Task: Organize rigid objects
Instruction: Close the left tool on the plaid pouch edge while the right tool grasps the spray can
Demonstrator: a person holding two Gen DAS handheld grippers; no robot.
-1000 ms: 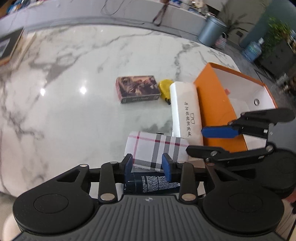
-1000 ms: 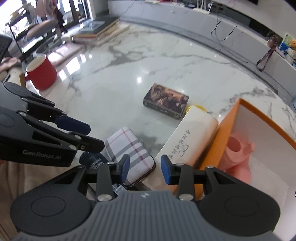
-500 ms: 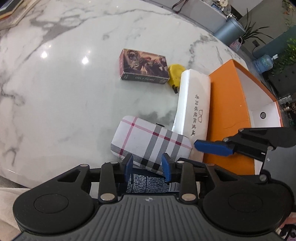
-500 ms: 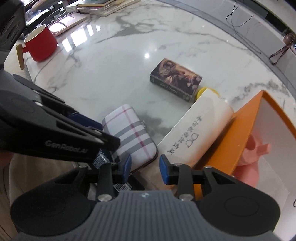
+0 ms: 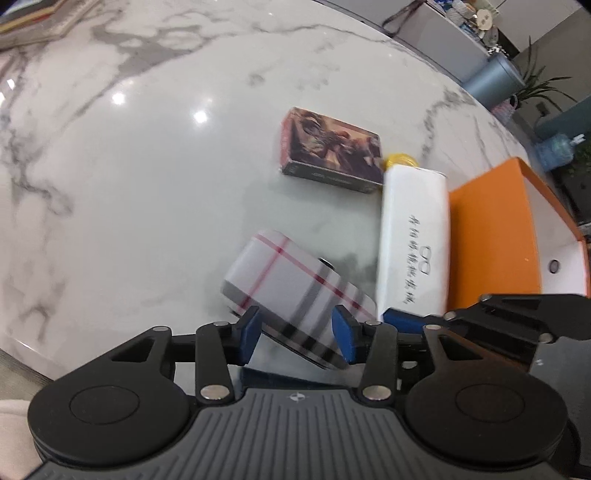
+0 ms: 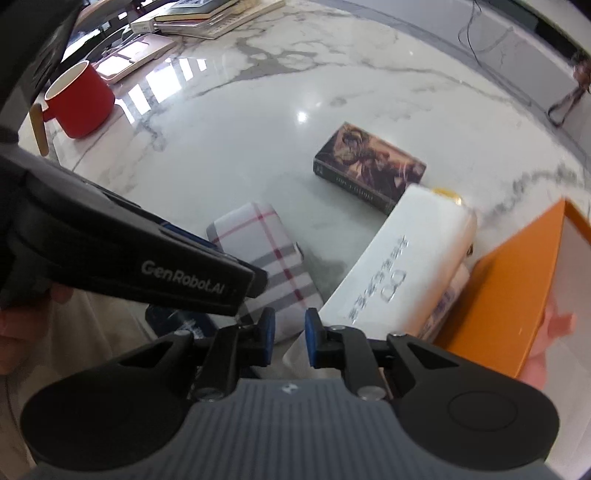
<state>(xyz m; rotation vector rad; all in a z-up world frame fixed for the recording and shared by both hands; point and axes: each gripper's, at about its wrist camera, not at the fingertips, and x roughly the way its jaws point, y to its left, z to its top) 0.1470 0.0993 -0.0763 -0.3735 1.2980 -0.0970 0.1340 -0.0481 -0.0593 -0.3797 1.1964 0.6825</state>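
Near the tabletop's near edge, my left gripper [image 5: 297,334], jaws opening, straddles but does not clamp the plaid rectangular hard case [image 5: 291,291], its long axis slanting away-left, while my right gripper [image 6: 288,336] is closing, empty, just beside it.

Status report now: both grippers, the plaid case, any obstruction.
Left gripper opening around plaid case. Right gripper closing, empty. White case and orange box crowd alongside.

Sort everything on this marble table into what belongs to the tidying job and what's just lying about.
Job: plaid case, white glasses case, picture-printed box, yellow item, dark tube, orange box.

Lying about: red mug, stacked books.
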